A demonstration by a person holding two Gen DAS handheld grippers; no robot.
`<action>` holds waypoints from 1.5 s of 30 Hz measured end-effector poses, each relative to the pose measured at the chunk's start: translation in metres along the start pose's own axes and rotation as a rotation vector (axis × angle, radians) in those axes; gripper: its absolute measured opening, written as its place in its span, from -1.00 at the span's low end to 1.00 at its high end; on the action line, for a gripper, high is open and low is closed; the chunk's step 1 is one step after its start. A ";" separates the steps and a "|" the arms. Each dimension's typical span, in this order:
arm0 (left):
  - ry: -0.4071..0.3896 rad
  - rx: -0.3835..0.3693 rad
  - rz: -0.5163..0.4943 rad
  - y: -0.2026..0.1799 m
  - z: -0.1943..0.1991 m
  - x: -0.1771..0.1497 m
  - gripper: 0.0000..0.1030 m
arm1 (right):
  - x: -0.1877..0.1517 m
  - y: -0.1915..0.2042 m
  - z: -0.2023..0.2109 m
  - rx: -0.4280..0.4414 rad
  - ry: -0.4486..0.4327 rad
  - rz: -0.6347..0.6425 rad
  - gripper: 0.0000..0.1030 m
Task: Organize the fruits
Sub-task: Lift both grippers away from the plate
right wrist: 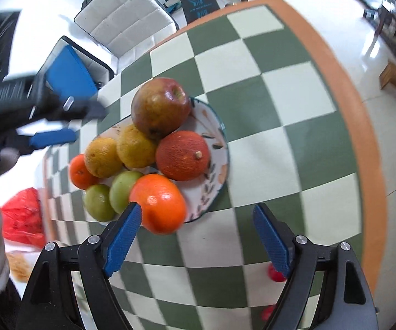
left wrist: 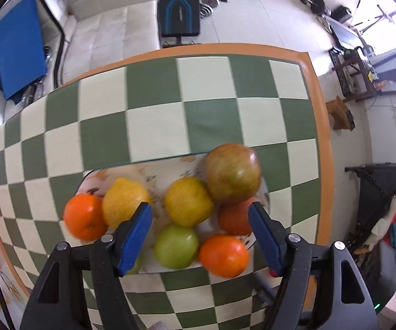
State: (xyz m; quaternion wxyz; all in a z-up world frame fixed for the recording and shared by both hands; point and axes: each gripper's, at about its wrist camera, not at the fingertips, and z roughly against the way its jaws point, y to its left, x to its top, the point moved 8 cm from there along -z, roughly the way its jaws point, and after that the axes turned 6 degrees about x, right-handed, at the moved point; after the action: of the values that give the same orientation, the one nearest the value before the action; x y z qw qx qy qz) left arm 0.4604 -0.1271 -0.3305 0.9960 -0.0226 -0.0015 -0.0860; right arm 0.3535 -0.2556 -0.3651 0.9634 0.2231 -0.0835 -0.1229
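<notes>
Both grippers stand wide open and hold nothing. Left gripper [left wrist: 200, 214] hangs over the plate [left wrist: 145, 172] with its blue fingers [left wrist: 134, 236] spread past the middle of the fruit pile; right gripper [right wrist: 196, 220] sits at the plate's 6 o'clock edge, its left finger just beside the bright orange [right wrist: 158, 203].

On the plate, in the right wrist view, the big red-green apple [right wrist: 161, 108] sits at 12 o'clock with its stem dimple tipped up toward 1 o'clock. A dark red-orange fruit [right wrist: 183, 155] lies at 3 o'clock, stem nub facing up and right. Two yellow citrus [right wrist: 136, 147] lie side by side toward 9 o'clock, a small orange [right wrist: 81, 172] beyond them at the plate's far left rim. Two green apples [right wrist: 122, 191] crowd 7 o'clock. All fruits touch their neighbours.

The plate lies on the checkered bench [right wrist: 275, 115]. Bare cloth opens toward 12, 3 and 5 o'clock, up to the orange border [right wrist: 360, 137]. At 9 o'clock the left gripper's body crosses the bench edge, with a red bag [right wrist: 23, 214] lower down.
</notes>
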 end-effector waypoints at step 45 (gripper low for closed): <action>-0.476 0.161 0.184 0.045 0.185 -0.220 0.90 | -0.098 0.104 0.239 -0.181 -0.361 0.364 0.89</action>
State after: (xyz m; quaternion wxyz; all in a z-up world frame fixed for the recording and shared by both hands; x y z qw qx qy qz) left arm 0.2512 -0.0367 -0.1493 0.9698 0.0371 -0.2407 0.0129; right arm 0.2293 -0.2362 -0.1171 0.9552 0.0916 -0.2815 0.0077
